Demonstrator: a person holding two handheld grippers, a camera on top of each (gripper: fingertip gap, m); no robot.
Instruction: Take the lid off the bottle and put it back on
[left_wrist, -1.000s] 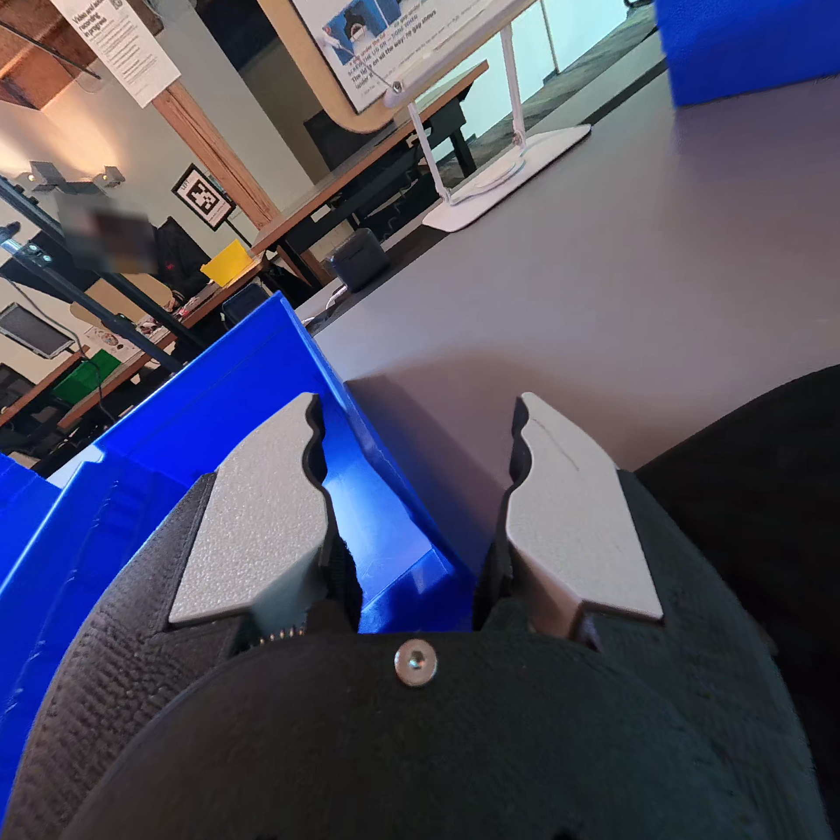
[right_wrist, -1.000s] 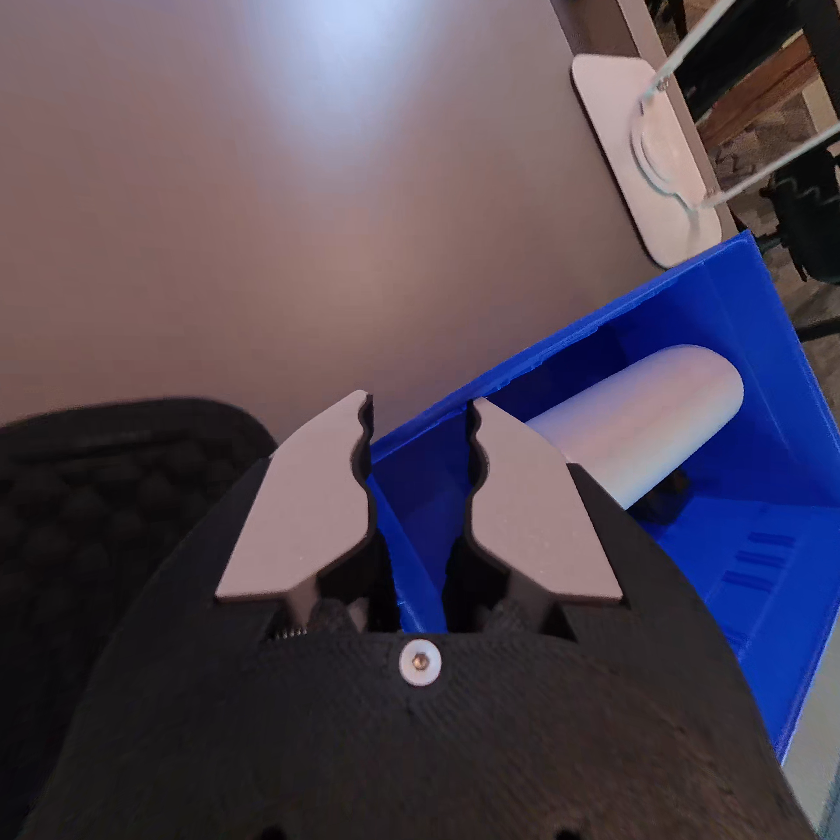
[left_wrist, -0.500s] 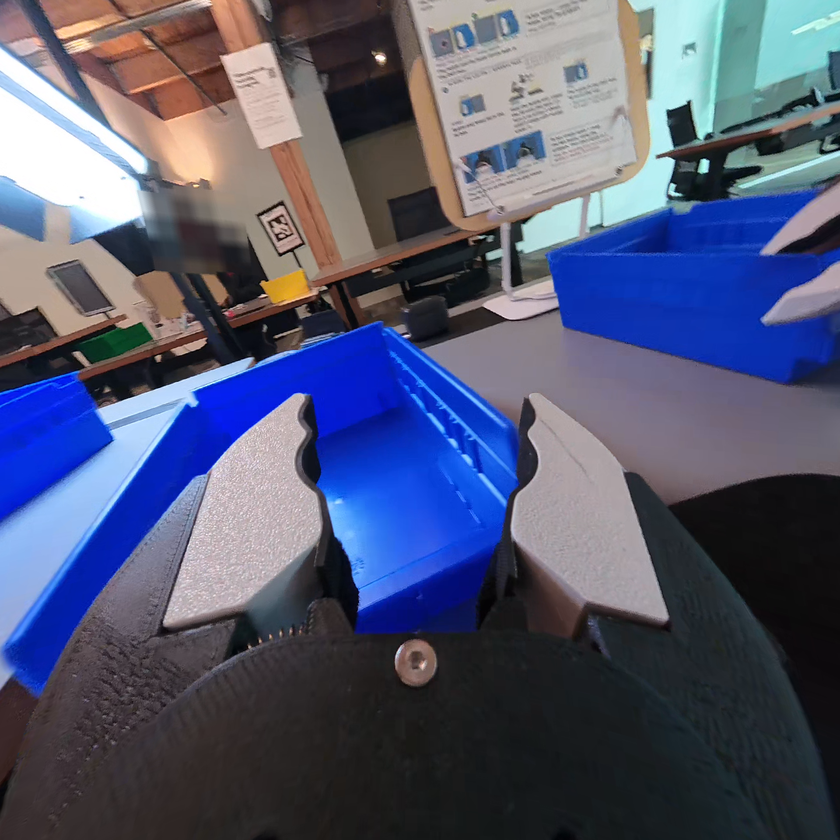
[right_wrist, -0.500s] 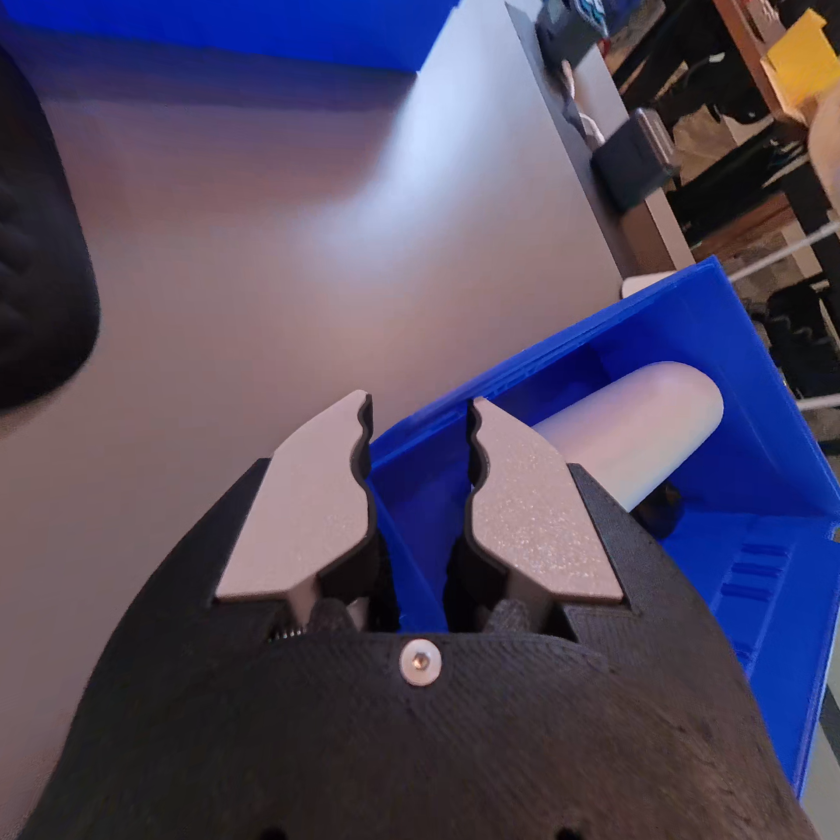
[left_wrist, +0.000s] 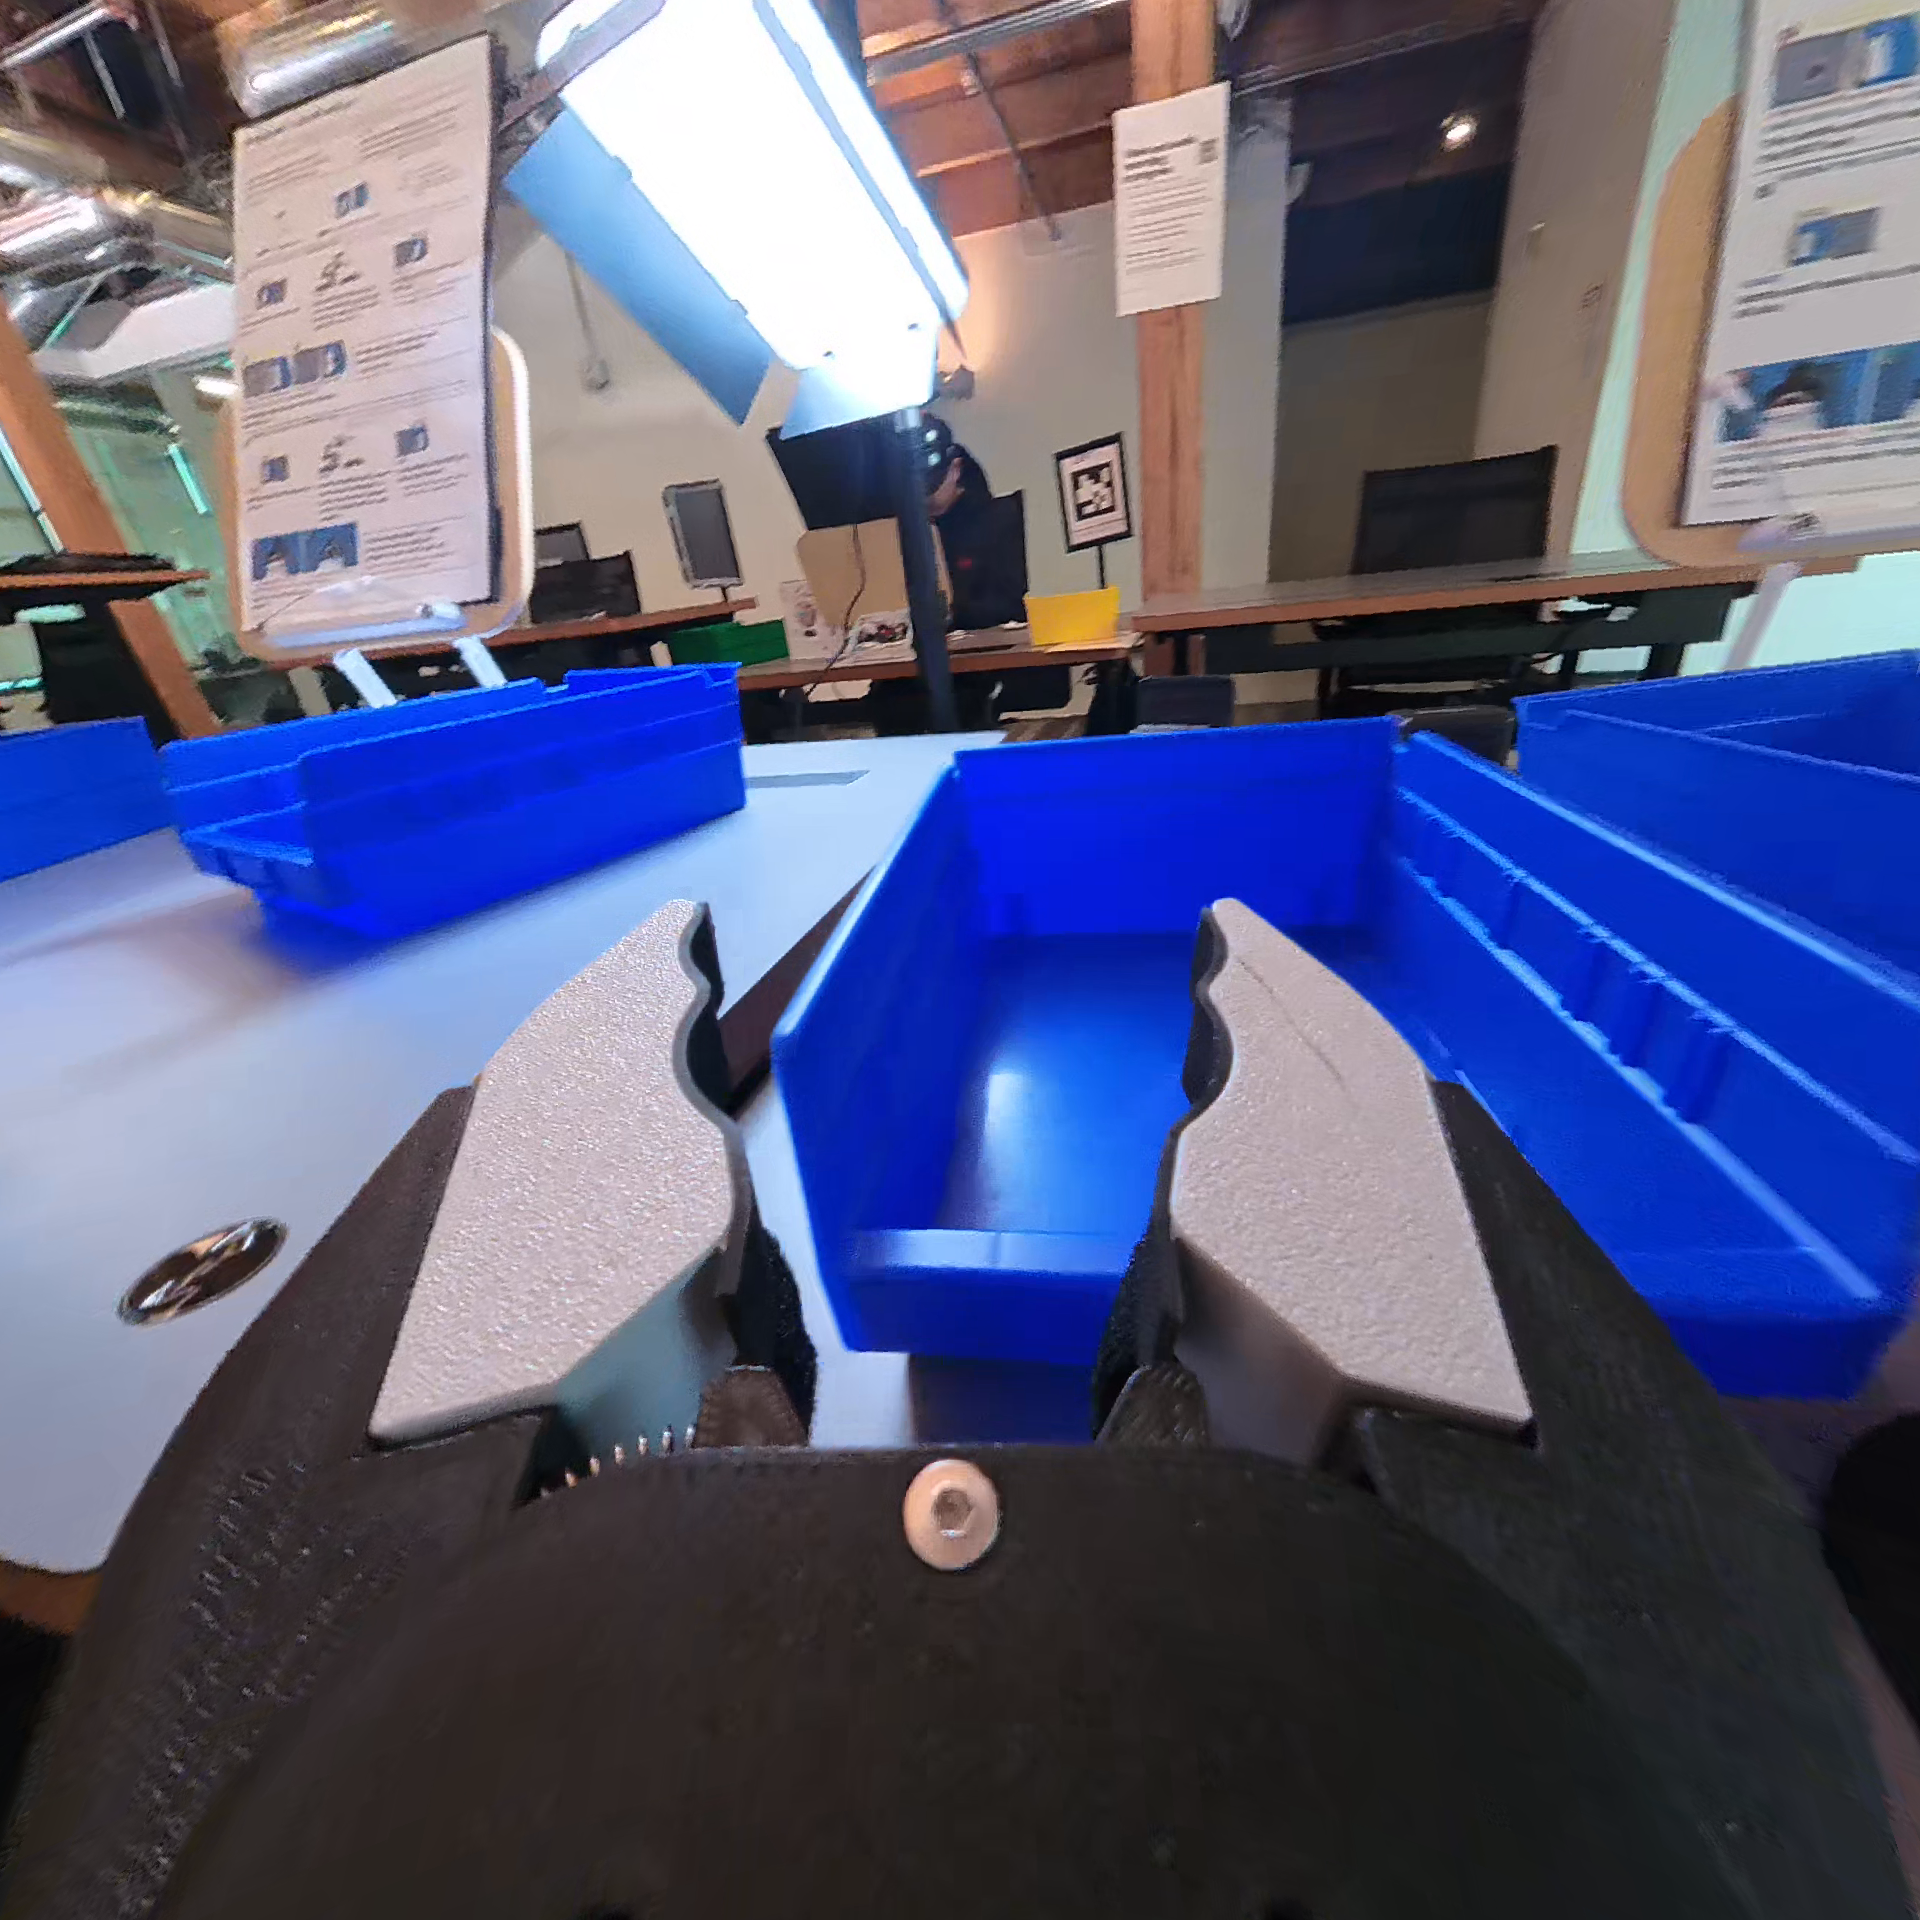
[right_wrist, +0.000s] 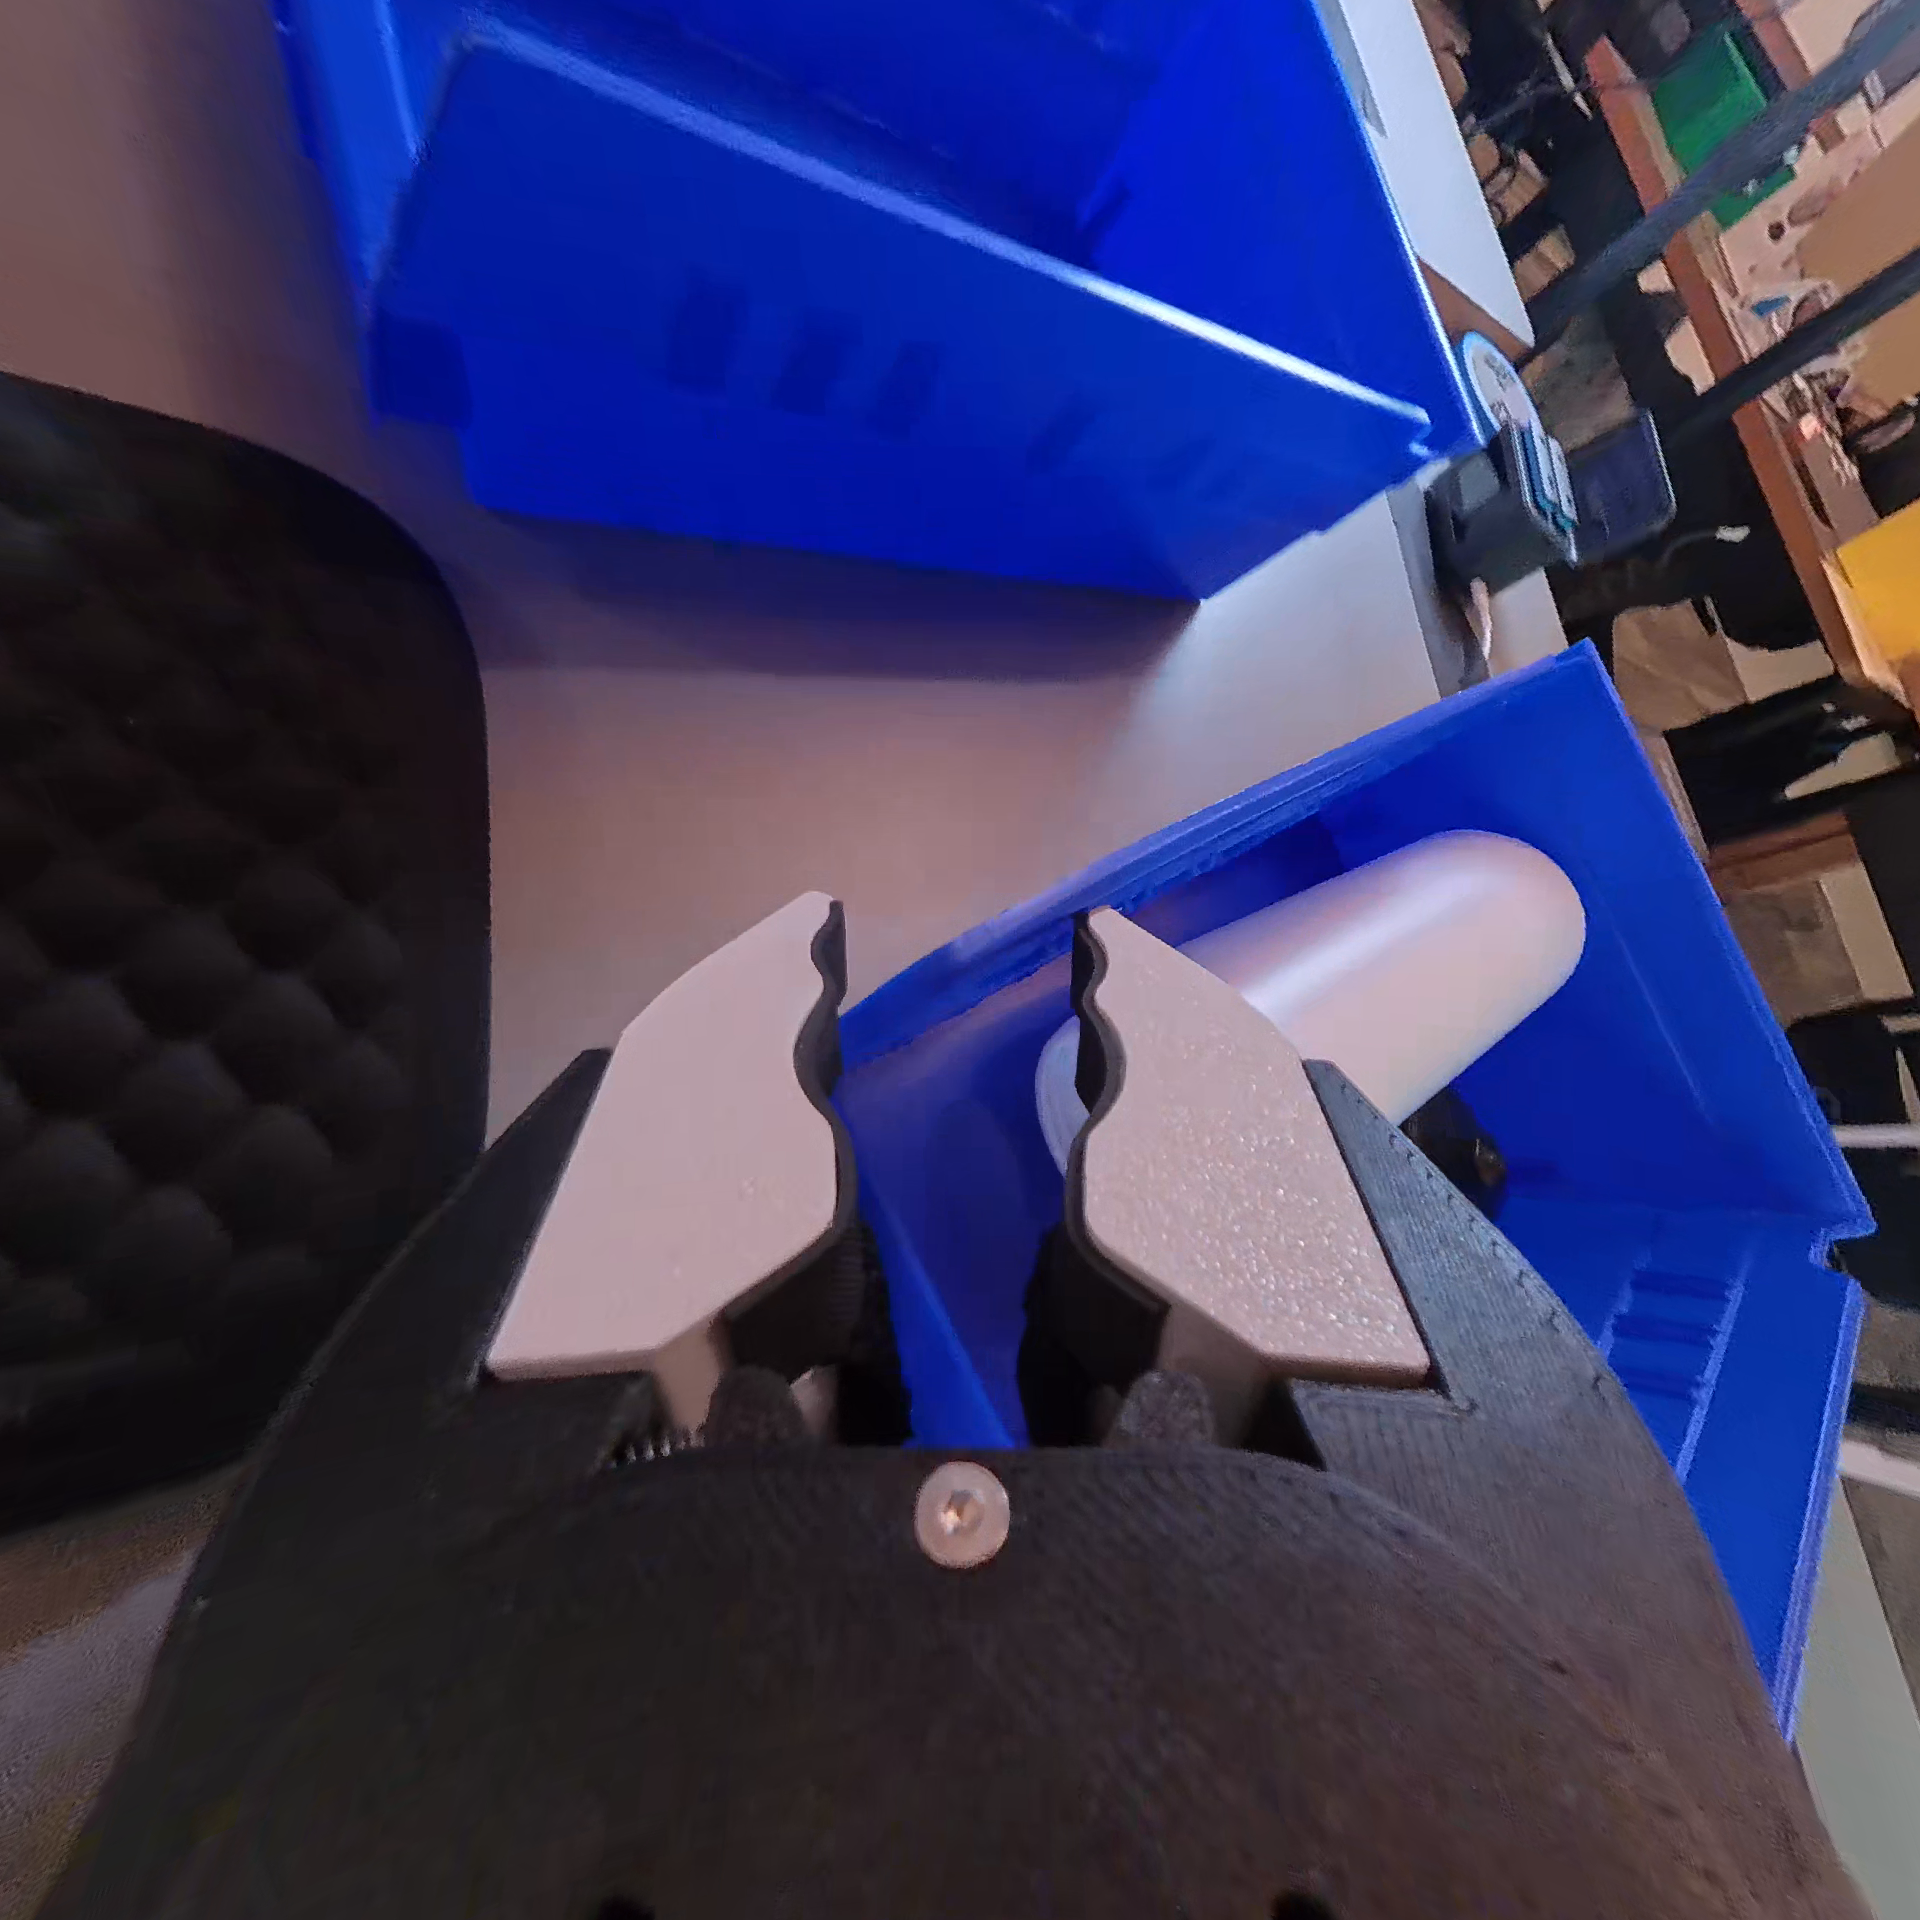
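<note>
The bottle (right_wrist: 1351, 997) is seen lying on its side in a blue bin (right_wrist: 1714, 1039), far right on the worktop (right_wrist: 831, 790). The right gripper (right_wrist: 956, 987), released and empty, is lined up with it, likely for a grab. The left gripper (left_wrist: 951, 977) is held spread over an empty bin (left_wrist: 1143, 821), nothing grasped.

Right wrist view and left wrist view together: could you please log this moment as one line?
stage: approach | bottle: lying in blue bin | right gripper: open, above bin's near wall | left gripper: open, facing empty bin
</note>
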